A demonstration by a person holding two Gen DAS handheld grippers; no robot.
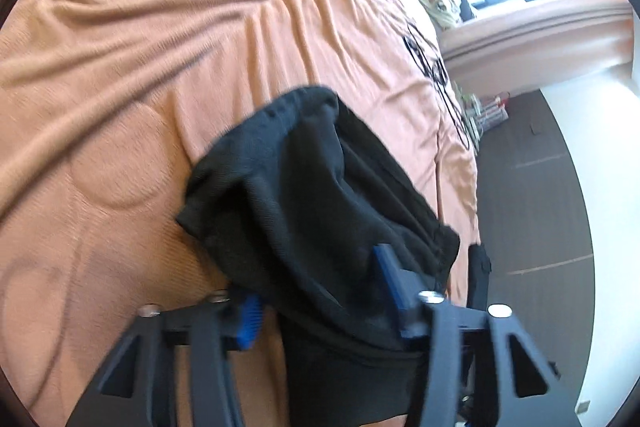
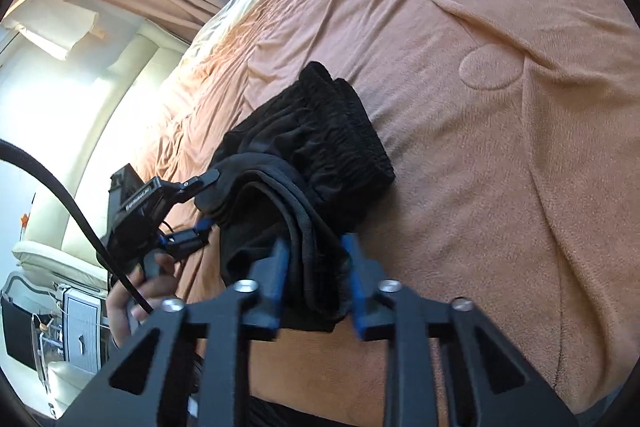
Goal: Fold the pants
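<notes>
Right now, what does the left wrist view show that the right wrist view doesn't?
Left wrist only: dark floor beside the bed and the left hand-held gripper with its blue pads either side of the cloth.
Right wrist only: the elastic waistband, a person's hand and the right hand-held gripper clamping the bundle.
Both: the folded black fabric pants on the orange fleece blanket.

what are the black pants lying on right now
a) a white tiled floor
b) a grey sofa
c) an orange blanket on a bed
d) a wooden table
c: the black pants lie bunched on the orange blanket that covers the bed, with the right gripper closed on their near edge.
</notes>
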